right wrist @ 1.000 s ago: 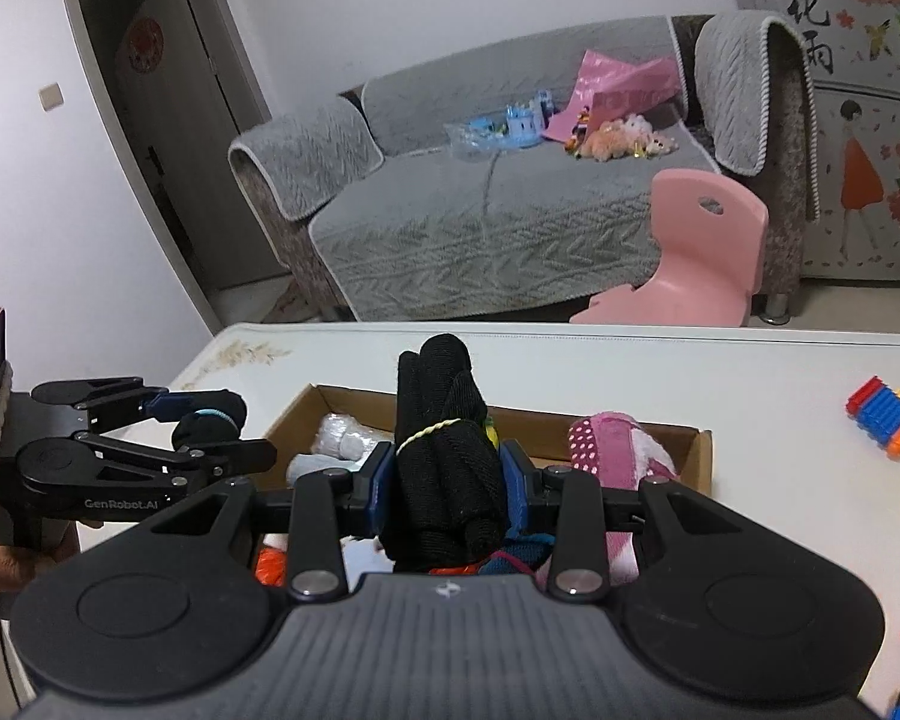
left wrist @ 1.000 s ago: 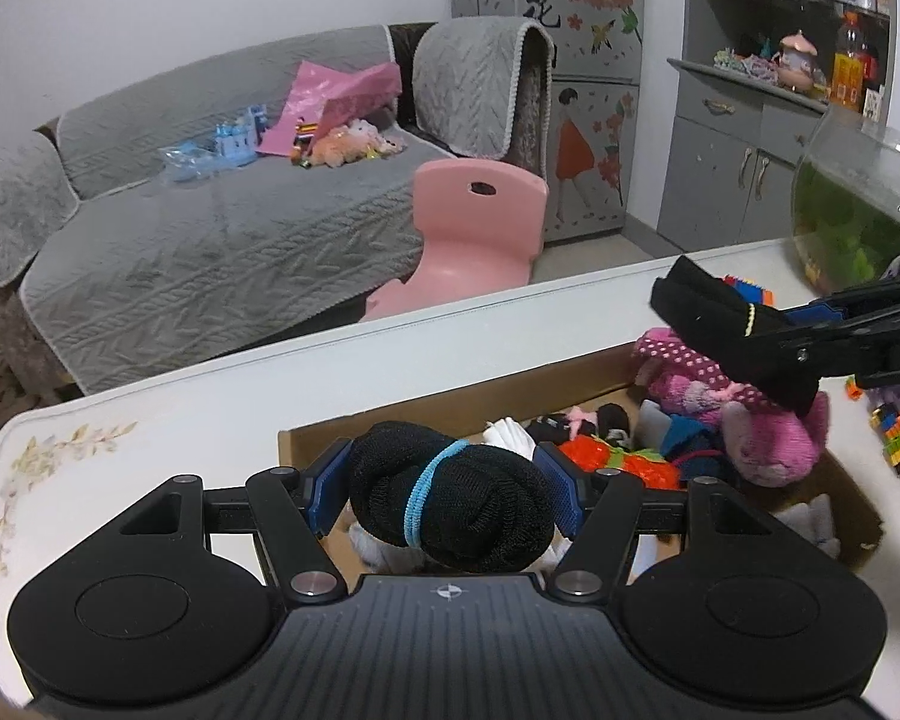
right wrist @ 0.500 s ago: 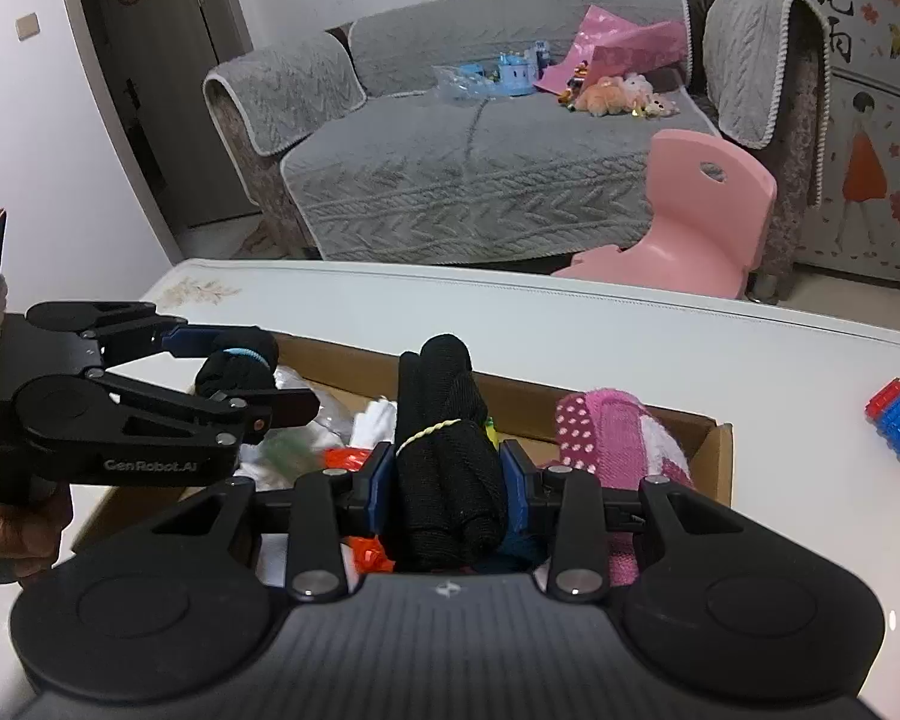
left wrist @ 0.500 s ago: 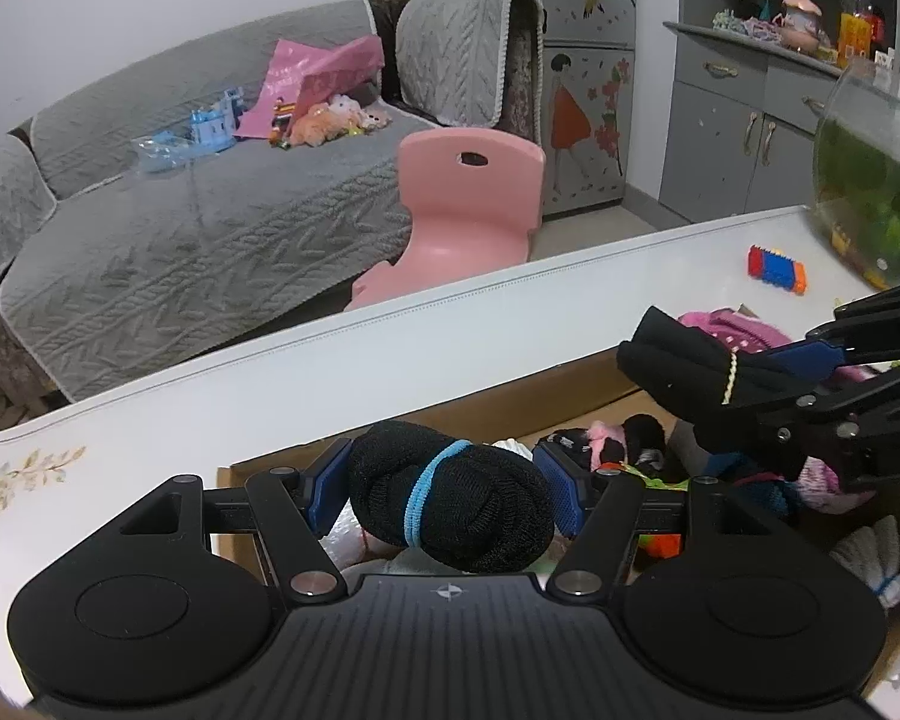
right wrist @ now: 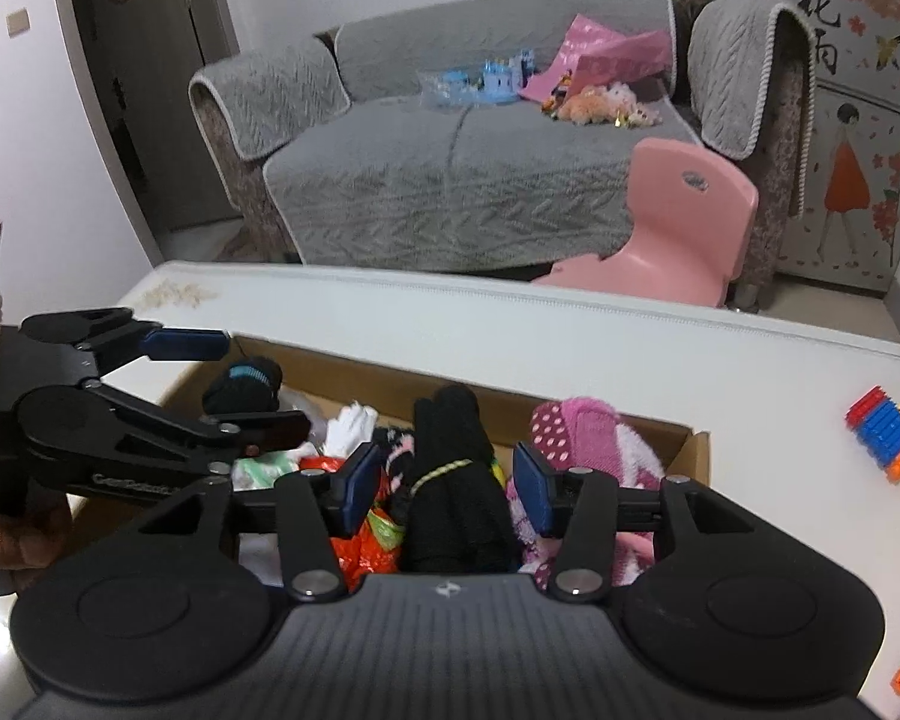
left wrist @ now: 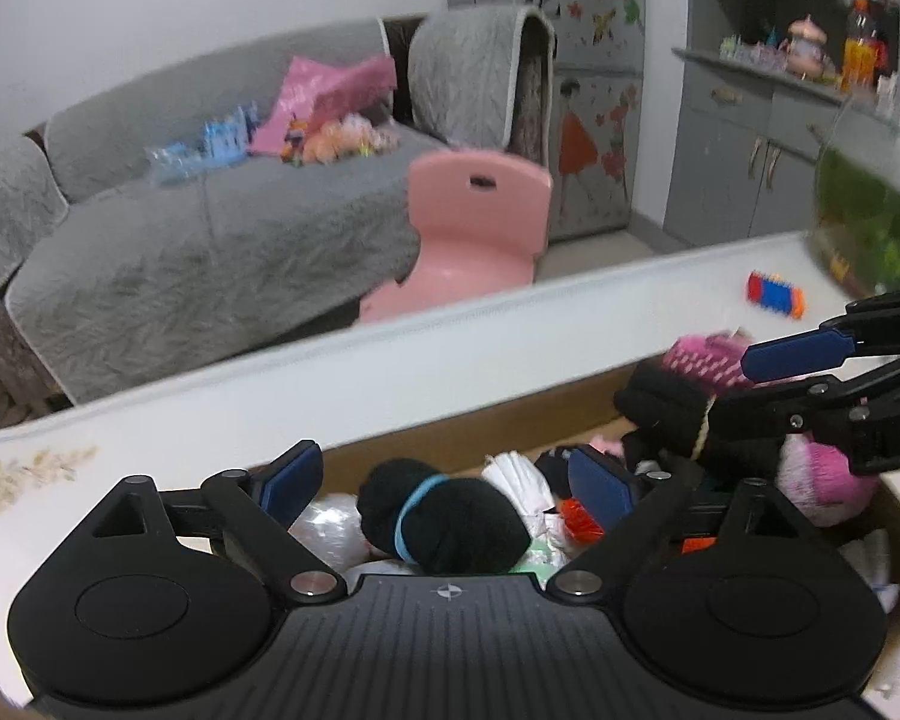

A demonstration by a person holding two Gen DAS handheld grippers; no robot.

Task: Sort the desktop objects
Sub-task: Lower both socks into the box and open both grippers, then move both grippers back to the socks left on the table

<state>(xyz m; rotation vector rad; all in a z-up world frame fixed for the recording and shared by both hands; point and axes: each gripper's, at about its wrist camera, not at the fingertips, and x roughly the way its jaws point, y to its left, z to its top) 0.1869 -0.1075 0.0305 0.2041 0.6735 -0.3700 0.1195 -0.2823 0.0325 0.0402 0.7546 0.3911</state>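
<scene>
My left gripper (left wrist: pixel 444 477) hangs over the open cardboard box (left wrist: pixel 480 426), its jaws opening wide. A rolled black sock with a blue band (left wrist: pixel 444 516) lies loose between the blue pads (left wrist: pixel 288 474), on top of the other socks. My right gripper (right wrist: pixel 447 480) is over the same box (right wrist: pixel 696 438), its jaws opening too. A folded black sock with a yellow band (right wrist: pixel 456 468) stands between its pads (right wrist: pixel 534 480), with a gap on each side. The left gripper (right wrist: pixel 258 384) appears in the right wrist view, and the right gripper (left wrist: pixel 729 390) in the left wrist view.
The box holds a pink dotted sock (right wrist: pixel 576 426), white socks and an orange wrapper. Toy bricks (right wrist: pixel 885 441) lie on the white table to the right. A glass fish bowl (left wrist: pixel 870 240) stands at the far right. A hand (right wrist: pixel 6 540) holds the left gripper.
Both grippers came lower over the box. The left jaws spread and let go of the blue-banded sock. The right jaws widened off the yellow-banded sock.
</scene>
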